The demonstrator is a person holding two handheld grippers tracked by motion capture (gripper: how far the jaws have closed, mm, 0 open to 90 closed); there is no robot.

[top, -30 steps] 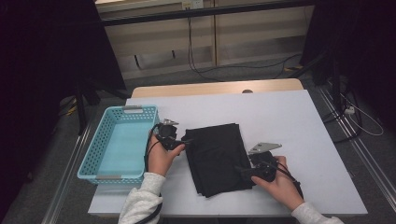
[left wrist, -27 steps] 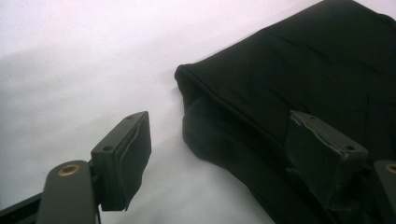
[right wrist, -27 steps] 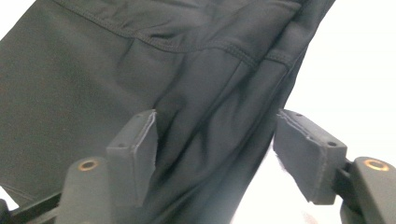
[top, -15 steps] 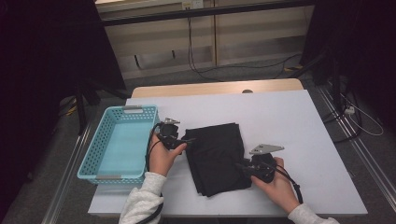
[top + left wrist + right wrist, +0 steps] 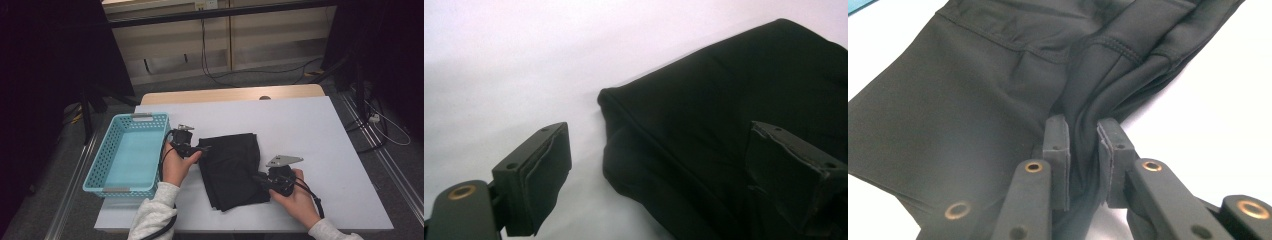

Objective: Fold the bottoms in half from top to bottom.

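Right gripper view shows the right tool point(image 5: 1083, 150) with its jaws just closed narrow on a bunched fold of the black garment point(image 5: 973, 85). High view puts that grip at the garment's right edge, the cloth lying folded mid-bench point(image 5: 350, 130). At its left edge the left tool point(image 5: 664, 165) has just spread wide, astride the corner without pressing it. A blue basket point(image 5: 100, 170) sits just beyond.

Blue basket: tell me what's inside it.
The blue basket looks empty: its pale blue floor shows bare. The near wall hides a thin strip of floor. The black cloth lies outside, on the table.
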